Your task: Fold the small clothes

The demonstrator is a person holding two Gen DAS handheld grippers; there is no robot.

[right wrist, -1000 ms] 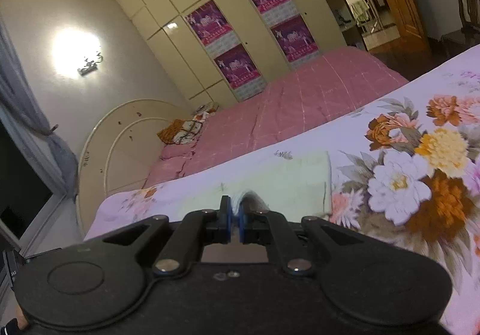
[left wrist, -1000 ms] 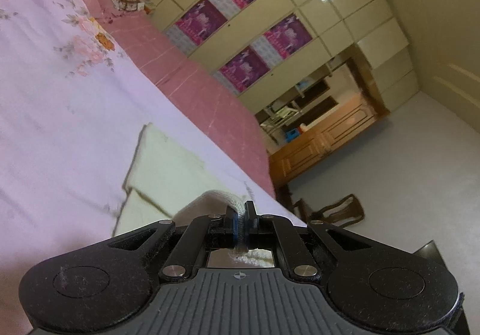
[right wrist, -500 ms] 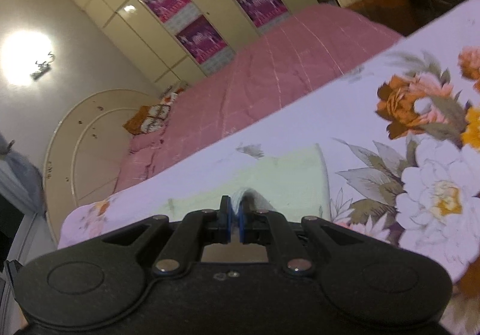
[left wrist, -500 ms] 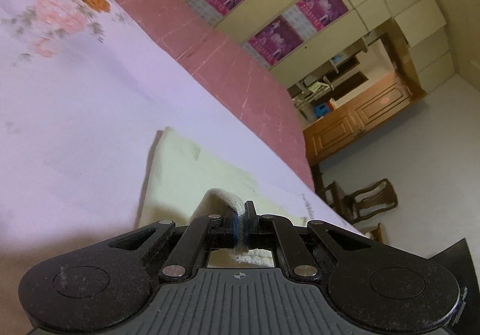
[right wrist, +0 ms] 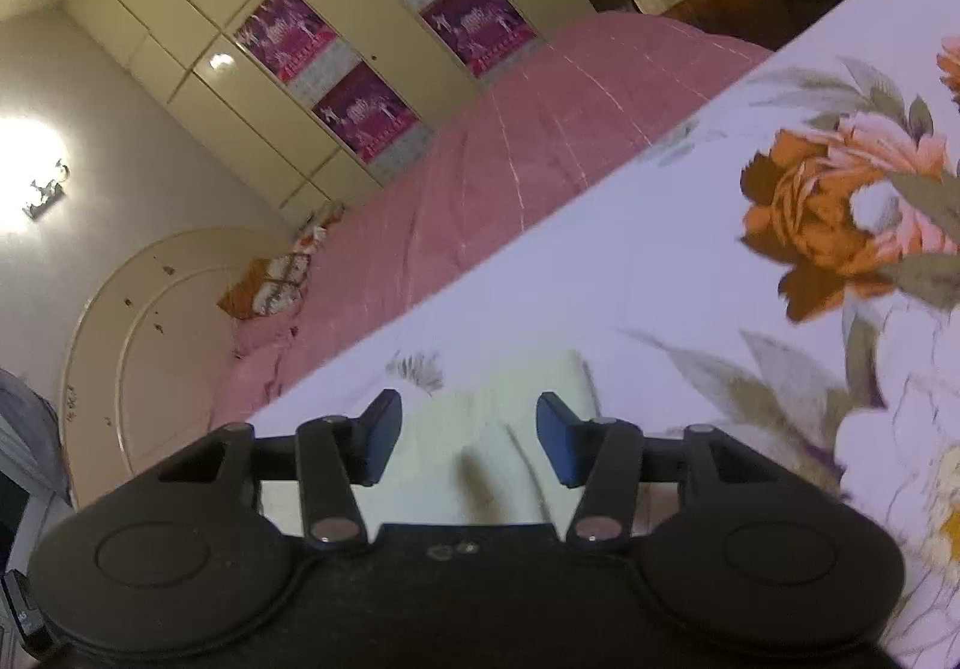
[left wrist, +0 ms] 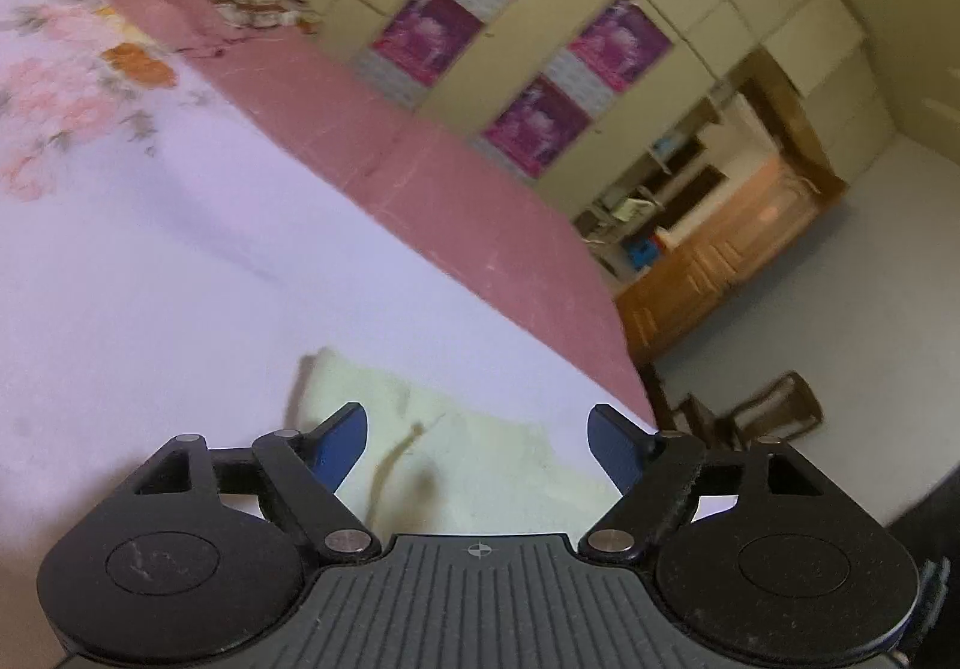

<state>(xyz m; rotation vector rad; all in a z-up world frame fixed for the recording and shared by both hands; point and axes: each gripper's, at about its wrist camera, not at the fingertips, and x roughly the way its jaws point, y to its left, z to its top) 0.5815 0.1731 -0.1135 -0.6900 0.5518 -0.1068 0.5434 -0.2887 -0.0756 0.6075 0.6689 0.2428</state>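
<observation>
Pale yellow cloth (left wrist: 480, 459) is seen lying flat on the floral bedsheet (left wrist: 150, 279) — directly beneath both tools. The left gripper (left wrist: 478, 447) is held spread wide above it, gripping nothing; the right gripper (right wrist: 468, 438) is likewise parted — empty.

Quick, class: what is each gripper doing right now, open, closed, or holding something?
Left gripper: open, holding nothing, above the pale yellow folded cloth garment.
Right gripper: open, holding nothing, above the same garment.
</observation>
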